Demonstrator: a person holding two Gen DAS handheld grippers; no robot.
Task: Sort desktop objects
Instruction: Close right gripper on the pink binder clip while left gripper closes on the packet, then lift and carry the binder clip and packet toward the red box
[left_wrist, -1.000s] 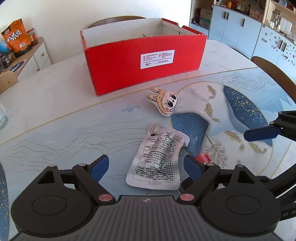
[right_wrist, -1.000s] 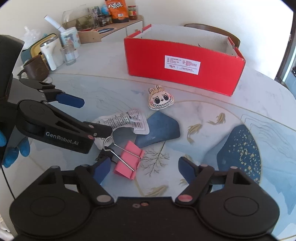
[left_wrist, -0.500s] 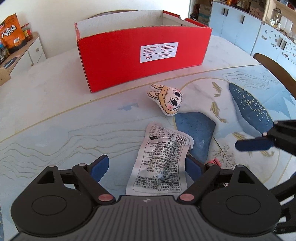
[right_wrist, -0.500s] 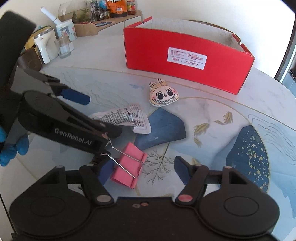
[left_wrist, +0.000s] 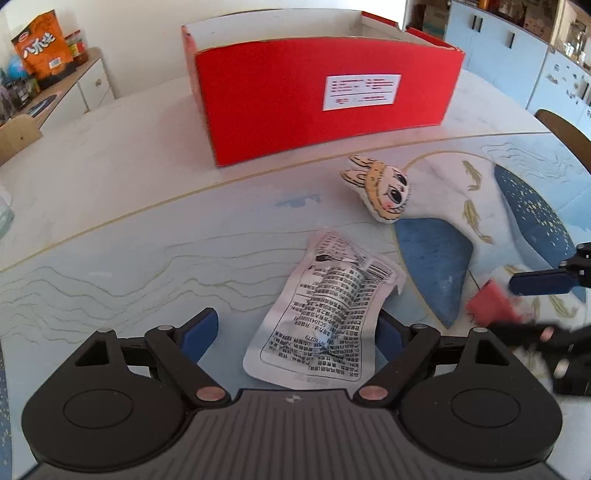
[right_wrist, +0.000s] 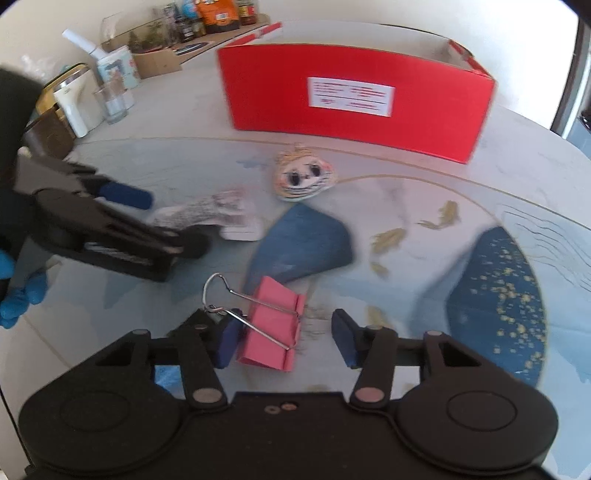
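Motion blur smears the printed sachet (right_wrist: 218, 212).

Pink binder clip (right_wrist: 273, 330) lies between the right tool's (right_wrist: 286, 341) parted fingers.

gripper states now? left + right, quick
Left hand-held gripper: open, fingers either side of the silver sachet, holding nothing.
Right hand-held gripper: open, pink binder clip between the fingers, not clamped.

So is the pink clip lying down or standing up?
Lying down. The pink clip rests flat on the table, wire handles stretched sideways, between the right gripper's open fingers.
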